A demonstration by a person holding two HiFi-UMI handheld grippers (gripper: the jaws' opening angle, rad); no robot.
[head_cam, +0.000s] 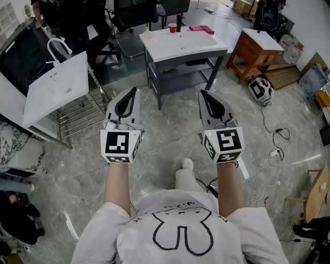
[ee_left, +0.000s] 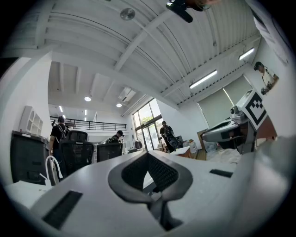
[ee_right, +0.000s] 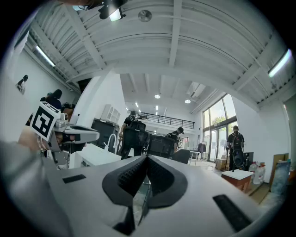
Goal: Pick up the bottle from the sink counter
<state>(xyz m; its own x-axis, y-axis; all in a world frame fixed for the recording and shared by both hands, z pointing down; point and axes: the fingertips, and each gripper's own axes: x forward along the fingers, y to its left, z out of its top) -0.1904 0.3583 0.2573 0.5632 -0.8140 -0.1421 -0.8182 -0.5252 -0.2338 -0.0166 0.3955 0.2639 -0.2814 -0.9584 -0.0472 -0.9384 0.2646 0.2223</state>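
Note:
In the head view a white sink counter [head_cam: 183,49] stands a few steps ahead at the top centre. On its far edge a small dark bottle [head_cam: 178,26] stands upright beside a red cup [head_cam: 172,27], with a pink cloth [head_cam: 201,29] to the right. Both grippers are held side by side at waist height, well short of the counter. My left gripper [head_cam: 135,89] points forward with its jaws together and nothing between them. My right gripper [head_cam: 202,92] is likewise shut and empty. The black pads [ee_left: 159,172] meet in the left gripper view, and the pads [ee_right: 159,176] meet in the right gripper view.
A white bag with a handle [head_cam: 56,85] leans on a wire rack [head_cam: 82,116] at the left. A wooden side table [head_cam: 255,49] stands right of the counter, with cables [head_cam: 273,136] on the stone floor. Office chairs [head_cam: 131,15] and people [ee_right: 236,148] are farther back.

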